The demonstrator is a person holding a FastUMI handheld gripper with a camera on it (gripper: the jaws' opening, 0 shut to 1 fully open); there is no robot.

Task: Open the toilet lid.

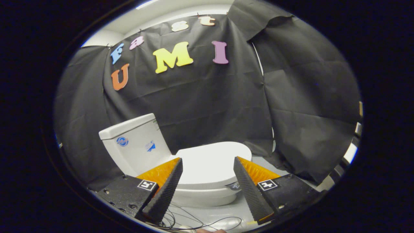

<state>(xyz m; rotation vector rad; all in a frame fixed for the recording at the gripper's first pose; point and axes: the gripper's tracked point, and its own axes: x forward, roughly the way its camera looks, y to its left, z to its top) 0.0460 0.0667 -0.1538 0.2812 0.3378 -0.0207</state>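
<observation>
Nearest to you, the hand-held gripper point(207, 170) has its two fingers spread wide with nothing between them, which suits an approach: the gap frames the thing you are after and leaves room to hook or pinch an edge. Just below the fingers, thin dark cables point(200, 223) lie looped on the pale grey floor point(236, 207); they sit low and, as far as you can judge, clear of your path, though the view is bent there and you should mind them as you lower.

Just ahead of the fingers, seen between them, lies the smooth white oval toilet lid point(210, 161), down flat on the white ceramic toilet bowl point(200, 195). It is closed, so the opening is yet to be done. Its rounded front edge points away to your right, and that lip is probably where you want a finger under it.

Beyond the left finger stands the white rectangular toilet tank point(134, 145), upright behind the hinge end; the lid will swing up toward it.

Farthest off hangs the black cloth booth wall point(200, 97), well behind everything.
</observation>
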